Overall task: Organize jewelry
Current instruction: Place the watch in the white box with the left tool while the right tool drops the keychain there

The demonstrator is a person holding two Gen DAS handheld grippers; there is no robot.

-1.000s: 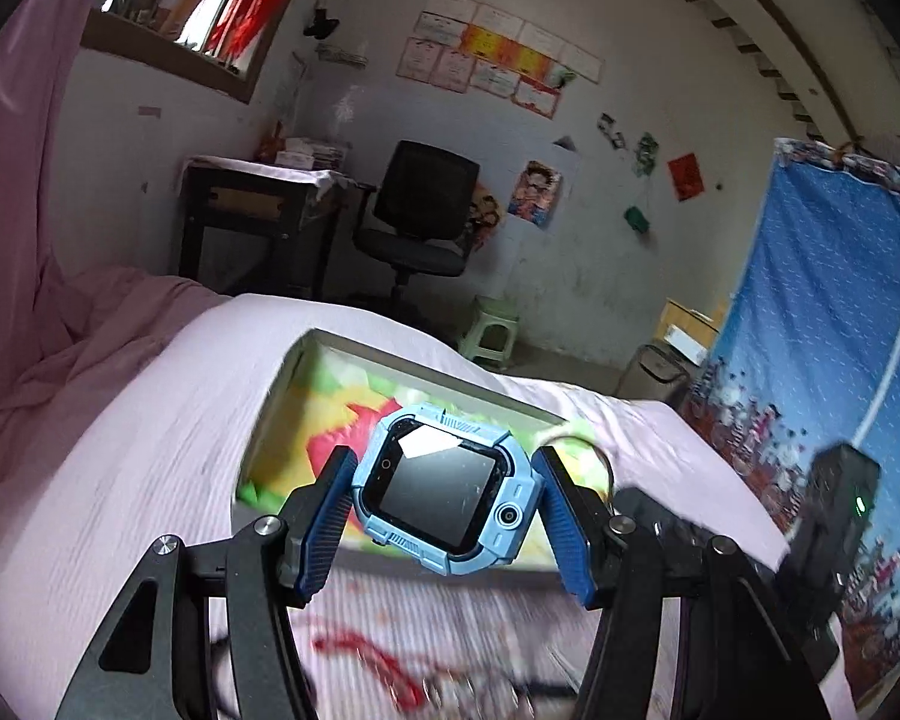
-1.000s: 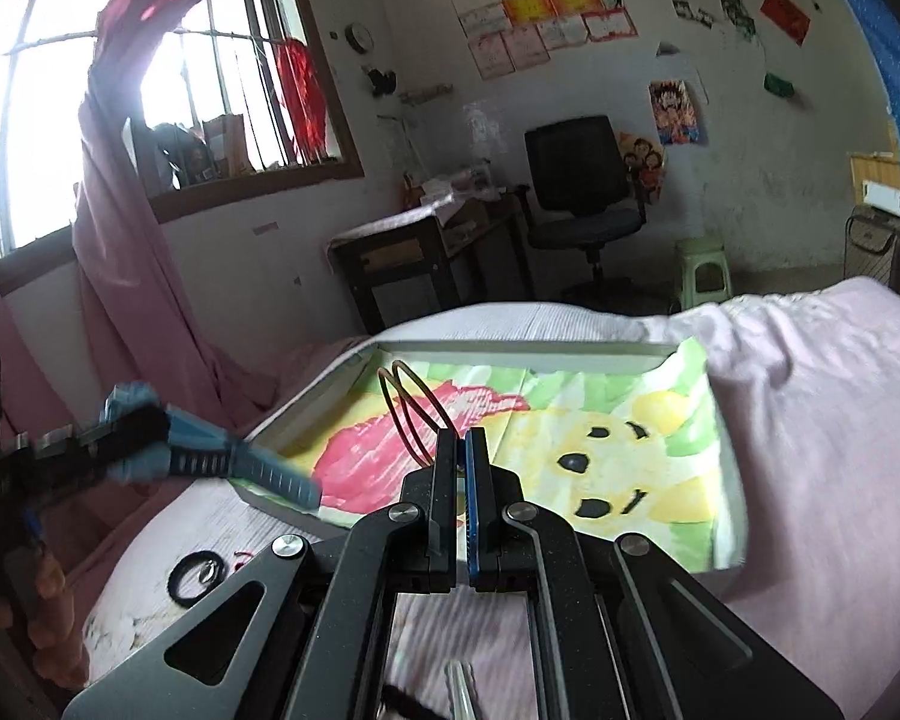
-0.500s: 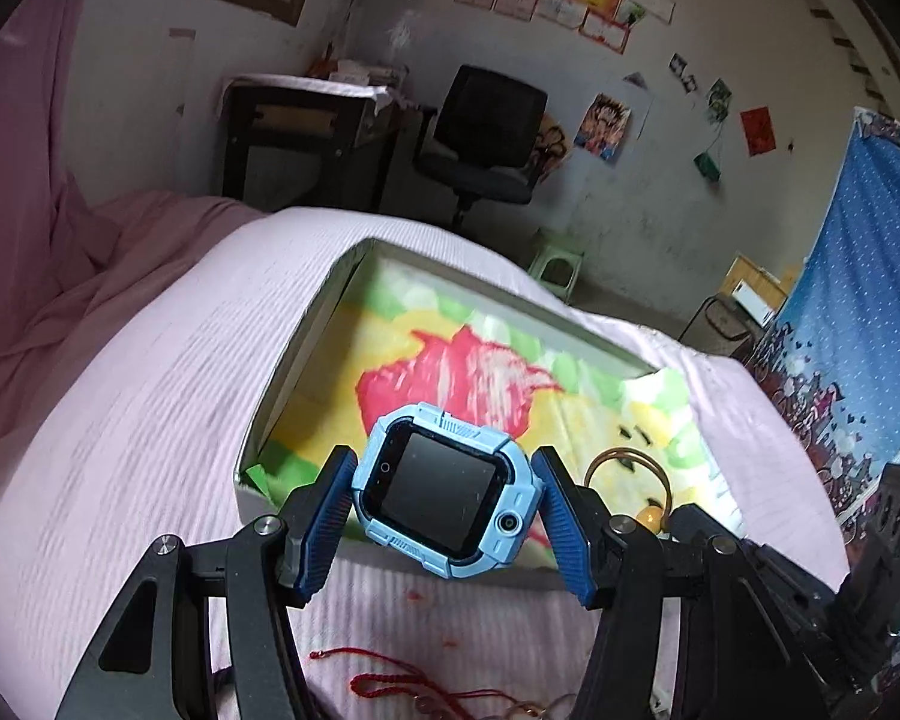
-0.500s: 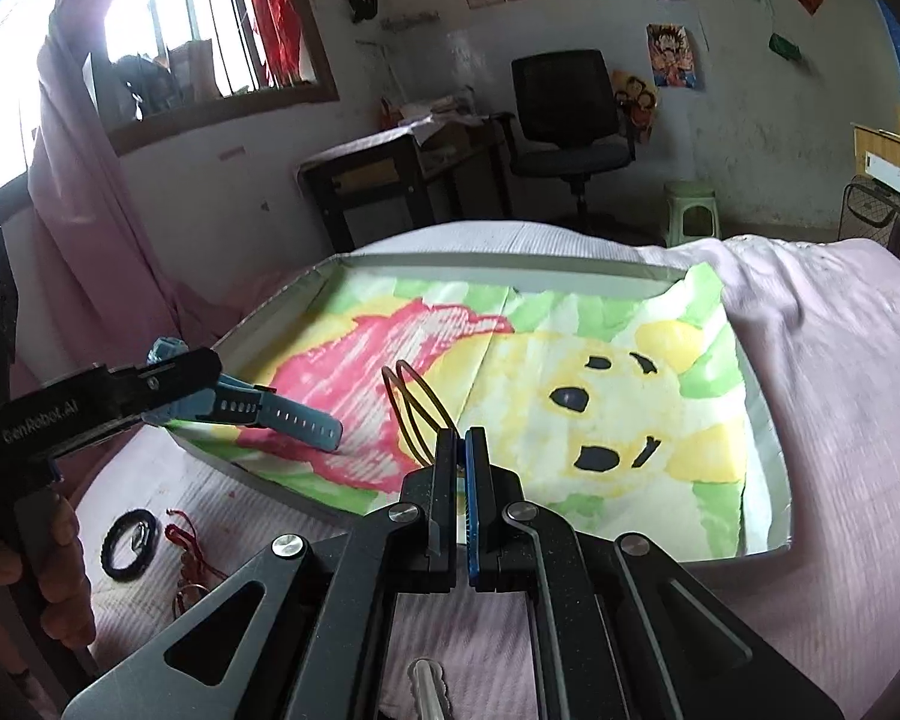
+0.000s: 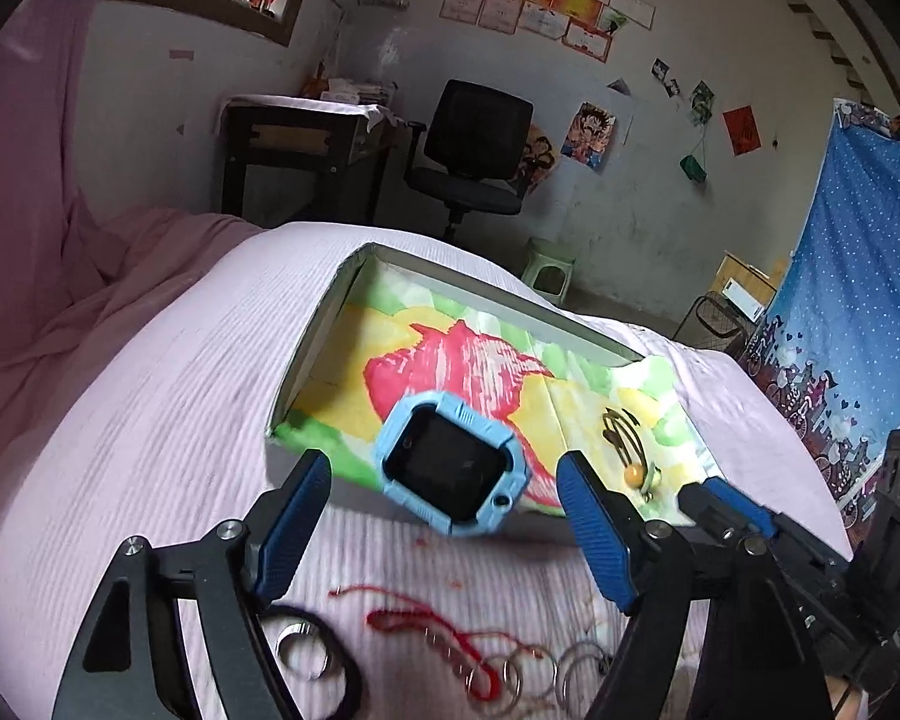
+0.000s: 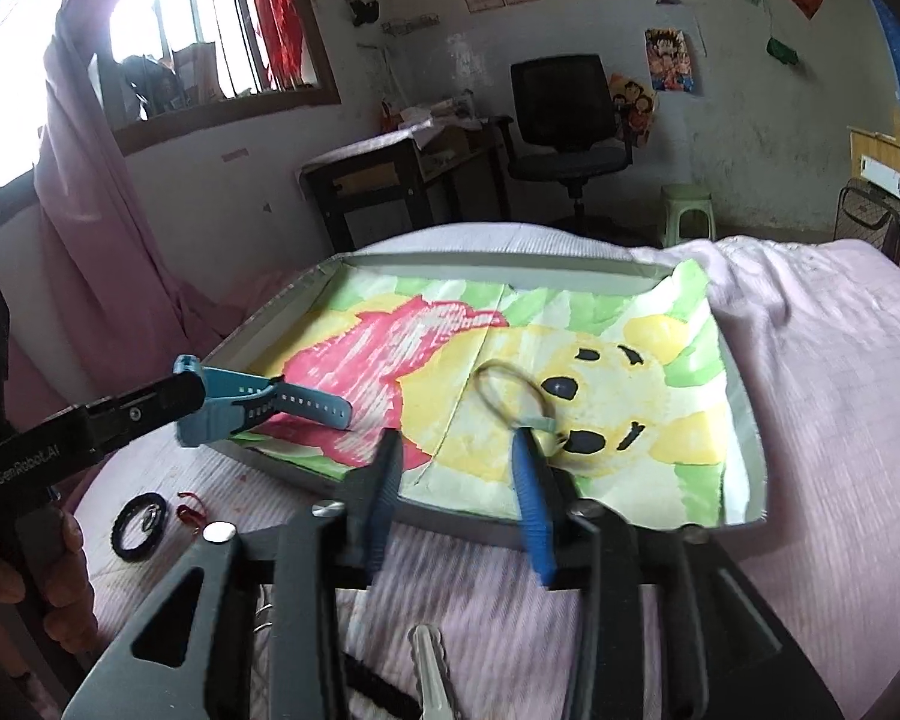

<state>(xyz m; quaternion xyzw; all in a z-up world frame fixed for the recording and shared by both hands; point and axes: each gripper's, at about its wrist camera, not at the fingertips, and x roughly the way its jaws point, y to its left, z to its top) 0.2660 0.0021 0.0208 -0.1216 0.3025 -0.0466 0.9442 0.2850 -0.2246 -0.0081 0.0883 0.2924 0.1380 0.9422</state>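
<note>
A shallow grey box point(image 5: 312, 354) lined with a cartoon bear picture lies on the pink bed; it also shows in the right wrist view point(image 6: 750, 444). My left gripper point(image 5: 444, 498) is open, and the blue smartwatch point(image 5: 450, 468) sits loose between its fingers over the box's near edge. In the right wrist view the watch point(image 6: 258, 402) hangs by the left gripper's tip. My right gripper point(image 6: 456, 474) is open, and the thin wire bangles point(image 6: 510, 396) lie on the picture just past its right finger. The bangles also show in the left wrist view point(image 5: 621, 438).
On the bed in front of the box lie a red string bracelet point(image 5: 414, 618), several metal rings point(image 5: 540, 678), a black ring point(image 6: 141, 525) and a silver key point(image 6: 432, 672). A desk point(image 6: 390, 180), office chair point(image 6: 570, 120) and green stool point(image 6: 687, 210) stand behind.
Both grippers have opened. The watch has slipped from the left gripper's grip and tilted over the box edge. The bangles have left the right gripper and lie on the picture.
</note>
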